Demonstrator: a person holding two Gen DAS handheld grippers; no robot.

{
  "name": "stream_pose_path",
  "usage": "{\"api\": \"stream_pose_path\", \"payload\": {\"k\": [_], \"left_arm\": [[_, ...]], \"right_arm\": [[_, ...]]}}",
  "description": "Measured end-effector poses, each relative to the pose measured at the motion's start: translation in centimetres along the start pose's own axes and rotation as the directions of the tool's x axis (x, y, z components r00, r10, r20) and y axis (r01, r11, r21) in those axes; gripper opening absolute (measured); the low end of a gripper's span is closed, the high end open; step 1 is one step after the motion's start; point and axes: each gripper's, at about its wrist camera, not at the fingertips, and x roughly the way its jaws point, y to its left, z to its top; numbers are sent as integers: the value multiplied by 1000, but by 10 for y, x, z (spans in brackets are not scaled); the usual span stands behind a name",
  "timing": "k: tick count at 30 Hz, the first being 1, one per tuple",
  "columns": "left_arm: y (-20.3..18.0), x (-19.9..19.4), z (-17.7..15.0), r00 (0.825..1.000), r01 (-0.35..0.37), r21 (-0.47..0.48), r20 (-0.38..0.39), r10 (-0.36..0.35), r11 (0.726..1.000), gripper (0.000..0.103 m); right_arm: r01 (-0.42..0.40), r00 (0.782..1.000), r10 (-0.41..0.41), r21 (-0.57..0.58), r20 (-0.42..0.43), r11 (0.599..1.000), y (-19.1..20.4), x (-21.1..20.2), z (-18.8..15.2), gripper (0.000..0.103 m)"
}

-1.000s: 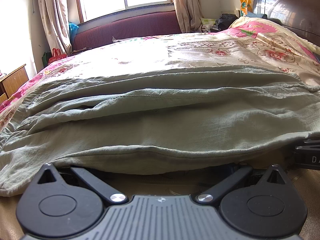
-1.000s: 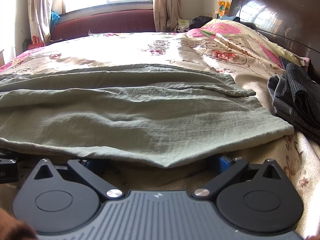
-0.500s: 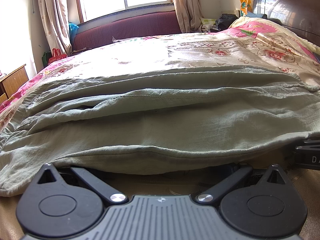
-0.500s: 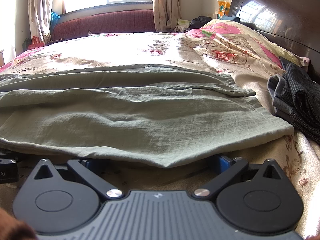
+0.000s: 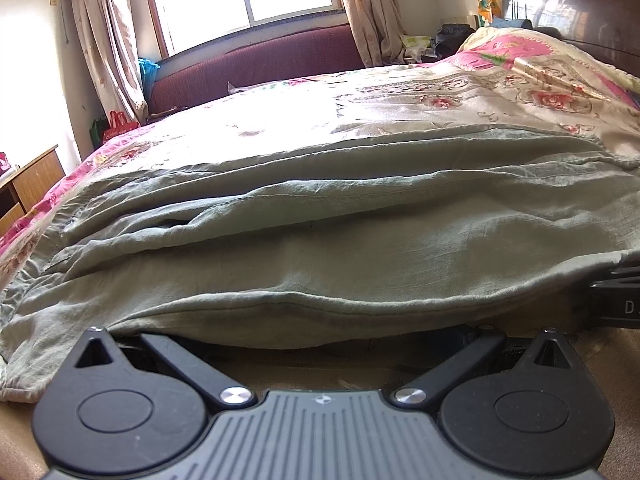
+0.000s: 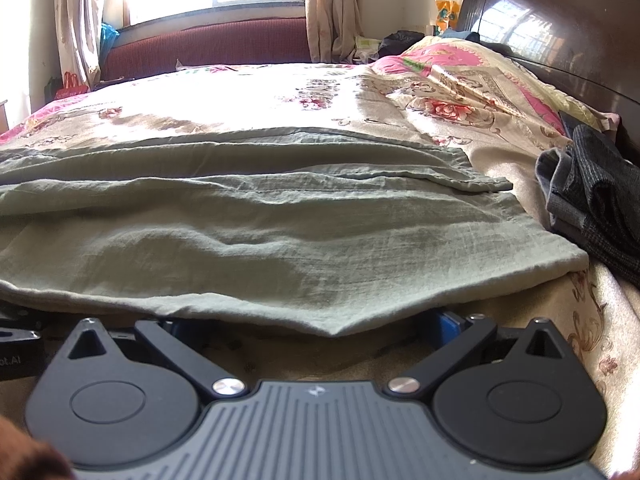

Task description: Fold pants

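Observation:
Grey-green pants (image 5: 320, 240) lie spread across the bed, legs side by side; they also fill the right wrist view (image 6: 280, 220). My left gripper (image 5: 320, 336) sits low at the pants' near edge, jaws spread wide, and the cloth edge drapes over the fingertips and hides them. My right gripper (image 6: 316, 328) is likewise spread wide at the near hem, its fingertips hidden under the cloth. The right gripper's body shows at the right edge of the left wrist view (image 5: 616, 300).
A floral bedspread (image 6: 320, 92) covers the bed. A dark folded garment (image 6: 592, 200) lies at the right by the dark wooden headboard (image 6: 560, 32). A maroon sofa (image 5: 260, 64) and window stand beyond the bed; a wooden cabinet (image 5: 28, 184) is at the left.

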Motion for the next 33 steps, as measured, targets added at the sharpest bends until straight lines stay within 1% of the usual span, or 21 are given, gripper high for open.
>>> {"api": "stream_pose_path", "payload": {"k": [2,4,6,7,10,12,14,17,20,27,30,33], "left_arm": [[0,0,3,1000,3,-7,-16,-3,1000,103],[2,-2,6,999,14,-9,-37,-15,1000,103],[7,-11,8,997,39,-4,-73,-39,999,103],[8,-20,7,997,33,2,-73,-33,999,103],[9,-65,-8,1000,-13,50,7,13,999,103],[11,-92,-17,998,-42,76,43,39,996,103],[17,-115,-24,998,-49,77,53,45,996,103],[26,-135,-29,998,-52,56,47,49,997,103],[33,-144,-32,998,-62,35,16,62,997,103],[44,-156,-43,998,-38,-31,-44,37,999,103],[43,-159,-46,997,-33,-40,-64,30,999,103],[40,-160,-49,997,-26,-31,-73,24,999,103]], "right_arm": [[-2,1000,2,5,-26,1000,-2,-5,3,102],[-1,999,2,15,-47,1000,-5,-20,3,102],[-21,999,23,46,-49,999,-11,-42,1,101],[-30,999,33,59,-41,998,-15,-54,0,101],[-45,999,45,54,0,998,-20,-93,-6,101],[-63,998,63,48,7,997,-19,-112,-10,101],[-80,997,80,42,1,996,-15,-126,-13,101],[-89,996,89,37,4,995,-8,-142,-20,101],[-109,994,109,-3,-7,994,4,-156,-28,101],[-135,991,134,-48,-7,990,20,-176,-39,101],[-142,990,141,-53,-9,989,25,-179,-42,101],[-144,989,142,-63,-27,988,29,-175,-45,101]]}}
